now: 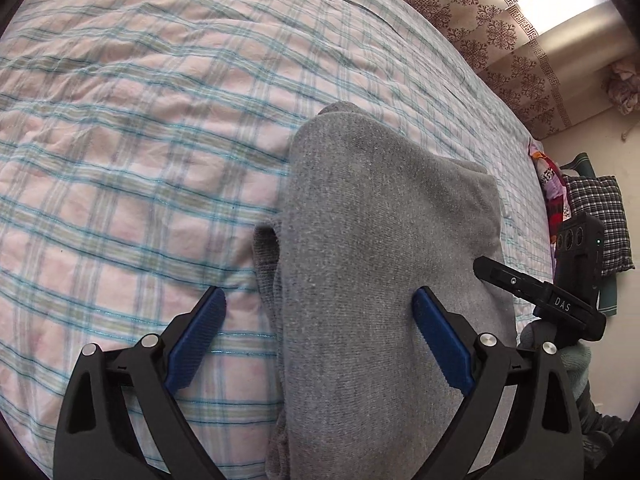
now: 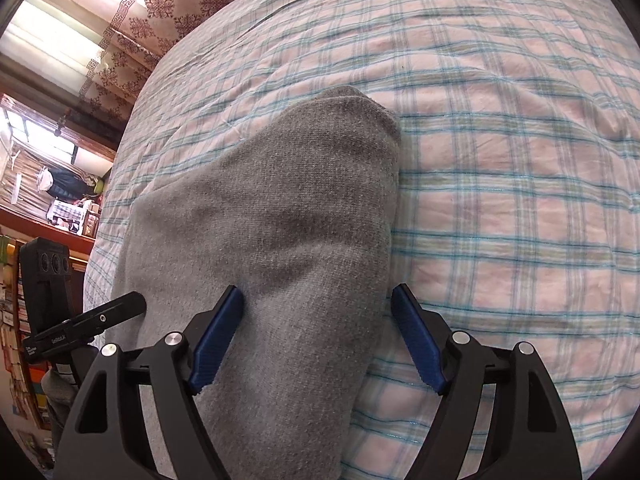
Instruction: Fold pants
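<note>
The grey pants (image 1: 372, 240) lie folded in a long bundle on the plaid bedspread (image 1: 132, 152). My left gripper (image 1: 320, 300) is open above the bundle's left edge; its right pad is over the cloth, its left pad over the bedspread. In the right wrist view the same pants (image 2: 280, 220) fill the middle. My right gripper (image 2: 318, 300) is open above the bundle's right edge; its left pad is over the cloth. Each gripper shows at the edge of the other's view: the right one (image 1: 560, 300), the left one (image 2: 80, 320). Neither holds anything.
The pink and blue plaid bedspread (image 2: 500, 160) covers the bed around the pants. A patterned brown curtain (image 1: 480, 12) hangs beyond the bed. A checked pillow (image 1: 600, 216) lies at the bed's right edge. Cluttered shelves (image 2: 24, 360) stand to the left.
</note>
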A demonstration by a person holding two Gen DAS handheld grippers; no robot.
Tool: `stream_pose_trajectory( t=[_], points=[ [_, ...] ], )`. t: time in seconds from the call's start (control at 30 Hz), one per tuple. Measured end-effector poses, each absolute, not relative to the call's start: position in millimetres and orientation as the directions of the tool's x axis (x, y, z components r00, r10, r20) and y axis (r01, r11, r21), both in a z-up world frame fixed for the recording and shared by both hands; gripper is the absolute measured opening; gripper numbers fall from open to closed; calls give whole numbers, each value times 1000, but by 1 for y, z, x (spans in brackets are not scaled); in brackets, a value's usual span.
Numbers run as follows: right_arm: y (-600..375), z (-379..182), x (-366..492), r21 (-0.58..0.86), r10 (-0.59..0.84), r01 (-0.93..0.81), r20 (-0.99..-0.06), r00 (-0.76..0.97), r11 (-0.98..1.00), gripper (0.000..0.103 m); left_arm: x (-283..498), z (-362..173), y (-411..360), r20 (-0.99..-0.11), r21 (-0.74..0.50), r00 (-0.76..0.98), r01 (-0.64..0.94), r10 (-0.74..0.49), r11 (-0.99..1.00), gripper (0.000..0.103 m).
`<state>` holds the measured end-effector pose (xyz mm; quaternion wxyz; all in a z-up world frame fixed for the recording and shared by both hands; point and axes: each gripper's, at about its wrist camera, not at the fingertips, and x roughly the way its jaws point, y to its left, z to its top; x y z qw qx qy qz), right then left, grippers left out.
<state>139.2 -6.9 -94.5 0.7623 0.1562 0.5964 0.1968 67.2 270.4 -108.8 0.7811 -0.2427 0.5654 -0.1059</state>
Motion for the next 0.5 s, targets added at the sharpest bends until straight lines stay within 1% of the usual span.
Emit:
stream_pose_trajectory(
  t=[0.07,0.1,0.27,0.37,0.4,0.43,0.47,0.5],
  points=[
    [-12,-97,139,503,515,-108,-833,204,857,78,66,-107,270,-821,-516,339,-98,-459,851,84],
    [-13,-98,139,513,523,-107,-828,202,852,78,65,-106,271,-807,-541,337,-90,-486,836,74],
    [-17,-100,136,542,555,-120,-807,201,832,79,67,-112,270,-773,-599,331,-103,-541,794,69],
    [-16,-99,133,536,553,-134,-806,212,833,79,65,-114,271,-752,-630,331,-107,-570,769,62],
    [-13,-98,132,537,556,-146,-804,211,831,78,62,-114,272,-748,-636,331,-106,-576,765,61],
    [-7,-99,132,545,568,-161,-798,202,823,70,62,-114,271,-743,-642,332,-108,-581,759,59],
    [-4,-99,132,559,582,-167,-791,186,812,65,61,-114,272,-738,-649,333,-110,-587,753,56],
    [-3,-99,132,558,581,-166,-791,190,813,62,61,-113,271,-732,-656,335,-112,-593,746,55]
  ],
)
